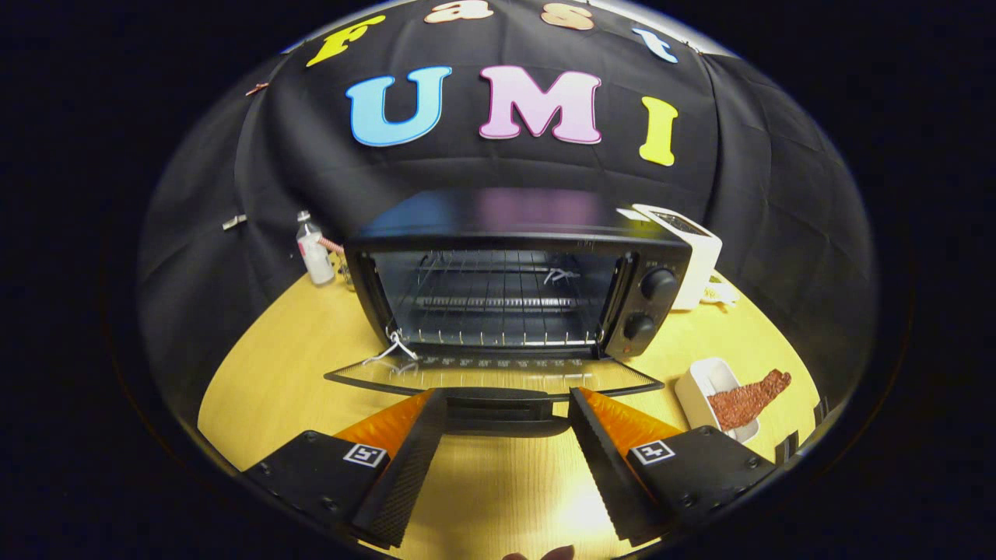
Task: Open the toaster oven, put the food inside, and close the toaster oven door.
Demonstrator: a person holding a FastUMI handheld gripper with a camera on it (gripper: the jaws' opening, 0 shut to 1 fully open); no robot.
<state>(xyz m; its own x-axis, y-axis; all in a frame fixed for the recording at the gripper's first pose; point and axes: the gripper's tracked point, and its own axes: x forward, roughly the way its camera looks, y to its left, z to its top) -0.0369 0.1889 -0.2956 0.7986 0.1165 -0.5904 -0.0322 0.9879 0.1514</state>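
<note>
Tongs (pixel 506 435) spread wide, empty, right at the dropped toaster oven (pixel 517 288) door (pixel 498 377). Food (pixel 748 400) sits in its dish (pixel 704 389), off right on the table (pixel 272 373). I'd grab mid-strip, lift level.

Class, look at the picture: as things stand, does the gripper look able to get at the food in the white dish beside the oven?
Probably yes. The gripper is open and holds nothing, its fingers by the lowered oven door. The food lies in the white dish off to their right on the table, with nothing between.
</note>
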